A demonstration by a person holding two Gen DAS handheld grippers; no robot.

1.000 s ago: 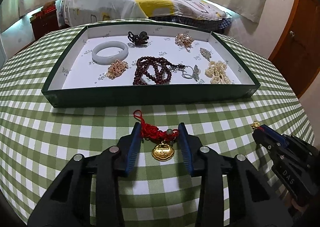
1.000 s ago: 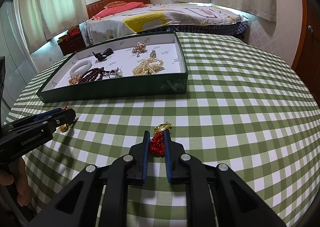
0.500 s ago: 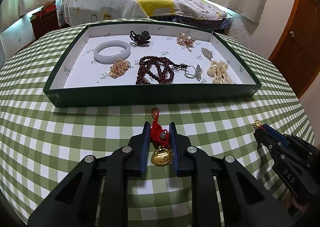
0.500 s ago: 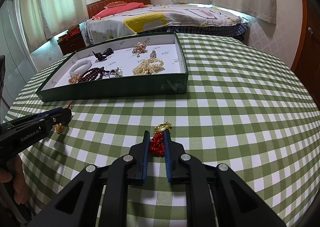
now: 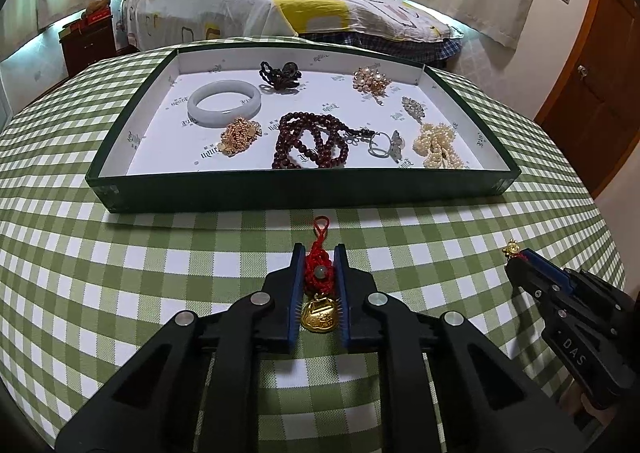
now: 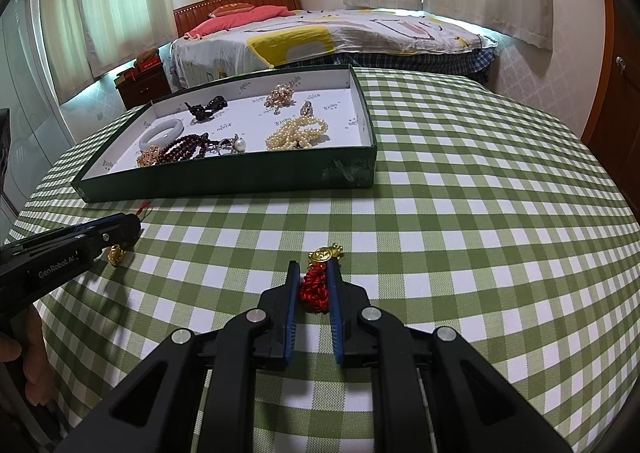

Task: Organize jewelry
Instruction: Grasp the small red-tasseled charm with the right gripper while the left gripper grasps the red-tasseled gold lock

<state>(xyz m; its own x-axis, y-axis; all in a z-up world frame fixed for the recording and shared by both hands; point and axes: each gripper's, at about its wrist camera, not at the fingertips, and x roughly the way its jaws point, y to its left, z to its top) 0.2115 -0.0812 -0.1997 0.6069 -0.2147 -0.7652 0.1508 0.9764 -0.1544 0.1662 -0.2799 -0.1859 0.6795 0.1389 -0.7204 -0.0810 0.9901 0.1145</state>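
Left wrist view: the left tongs [image 5: 317, 277] are squeezed shut on the red knotted cord charm with a gold lock pendant [image 5: 318, 293]. It lies on the desk with the green checked cloth [image 5: 120, 293], near the front edge. The pads pinch the soft red knot, likely because the smooth gold part would slip. Just past it sits the flat dark green tray with a white floor [image 5: 300, 195], which keeps the jewelry together. I count eight pieces inside: one pale jade bangle [image 5: 224, 103], one dark red bead string [image 5: 310, 139], one pearl bunch [image 5: 438, 145], one gold chain pile [image 5: 238, 135], one black piece, two small brooches and one ring, though the ring is small and hard to make out.

Right wrist view: the right tongs [image 6: 314, 285] are closed on a second red knotted charm with a gold coin end [image 6: 318, 281], also on the cloth, nearer the tray's right corner. So there are two charms, one in each tongs, both outside the tray and probably ready to go in.
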